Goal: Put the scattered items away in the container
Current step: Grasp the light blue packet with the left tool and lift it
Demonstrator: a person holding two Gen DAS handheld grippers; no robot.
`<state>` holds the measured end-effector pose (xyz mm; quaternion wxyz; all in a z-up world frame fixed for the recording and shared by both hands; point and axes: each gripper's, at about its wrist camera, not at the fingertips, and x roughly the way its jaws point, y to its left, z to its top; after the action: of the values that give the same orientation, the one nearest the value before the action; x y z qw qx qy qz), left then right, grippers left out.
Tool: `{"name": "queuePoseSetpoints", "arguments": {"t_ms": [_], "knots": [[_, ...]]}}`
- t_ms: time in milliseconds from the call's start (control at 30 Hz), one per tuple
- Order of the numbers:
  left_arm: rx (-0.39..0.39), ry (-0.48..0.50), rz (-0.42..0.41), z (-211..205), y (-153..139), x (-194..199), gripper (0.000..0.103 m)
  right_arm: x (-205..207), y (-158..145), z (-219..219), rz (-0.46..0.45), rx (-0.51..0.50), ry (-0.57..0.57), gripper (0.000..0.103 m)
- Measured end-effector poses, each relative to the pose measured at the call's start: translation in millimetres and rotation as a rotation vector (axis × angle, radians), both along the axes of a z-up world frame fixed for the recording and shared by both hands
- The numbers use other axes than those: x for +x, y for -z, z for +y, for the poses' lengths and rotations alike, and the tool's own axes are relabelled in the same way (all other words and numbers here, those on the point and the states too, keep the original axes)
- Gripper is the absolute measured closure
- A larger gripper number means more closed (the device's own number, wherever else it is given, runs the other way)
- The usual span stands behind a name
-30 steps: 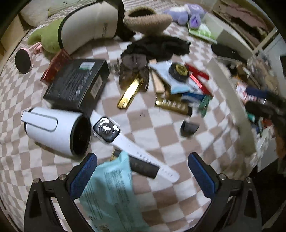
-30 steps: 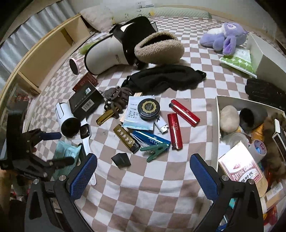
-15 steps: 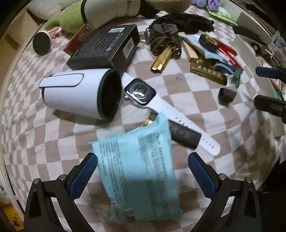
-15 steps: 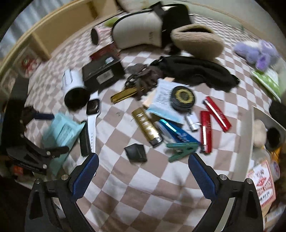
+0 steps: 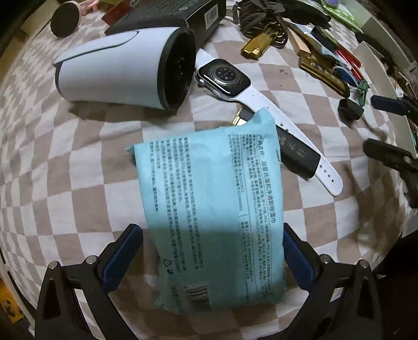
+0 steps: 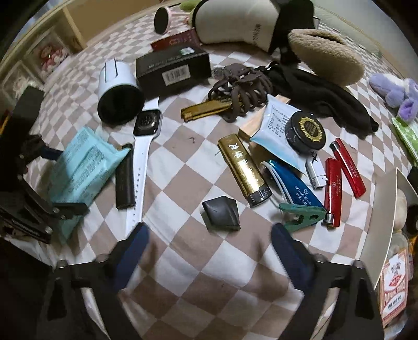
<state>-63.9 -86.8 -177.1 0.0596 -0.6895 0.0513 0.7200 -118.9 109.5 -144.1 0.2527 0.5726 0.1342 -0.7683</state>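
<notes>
1. Between the two blue-padded fingers of the left tongs lies a light-blue wet-wipe packet, flat on the checkered bedspread, printed side up. The fingers stand wide apart, one at each long edge of the packet near its barcode end; contact cannot be confirmed, nothing is lifted.
2. Just beyond the packet's far corner: a black bar with gold end, partly covered by the packet, and resting across it a white-strapped smartwatch.
3. White cylindrical cup lies on its side, its dark mouth beside the watch face; black box behind it.
4. Right tongs spread wide and empty above the bedspread. Small black pouch lies just ahead, between the finger lines but untouched.
5. Right of the pouch: green clothespin, gold lighter, blue tube, two red lighters.
6. Container, a white-walled box, sits at the right edge, already holding a card box. The packet is well apart from it, at the opposite side.
</notes>
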Motion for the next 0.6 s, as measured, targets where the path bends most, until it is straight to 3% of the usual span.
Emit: {"name": "queuePoseSetpoints", "arguments": {"t_ms": [133, 233, 400, 600], "knots": [[0.01, 0.001, -0.006, 0.1, 0.8, 0.5, 0.004, -2.8, 3.4, 1.2, -0.007, -0.005, -0.002, 0.016], [0.014, 0.012, 0.0, 2.8, -0.1, 1.1, 0.01, -4.8, 5.9, 2.1, -0.012, -0.009, -0.004, 0.027], [0.007, 0.039, 0.024, 8.6, -0.8, 0.4, 0.016, -8.3, 10.1, 3.6, -0.021, -0.015, -0.007, 0.03], [0.028, 0.033, 0.038, 7.2, -3.2, -4.1, 0.02, -14.9, 17.2, 8.2, -0.041, -0.009, 0.022, 0.055]]}}
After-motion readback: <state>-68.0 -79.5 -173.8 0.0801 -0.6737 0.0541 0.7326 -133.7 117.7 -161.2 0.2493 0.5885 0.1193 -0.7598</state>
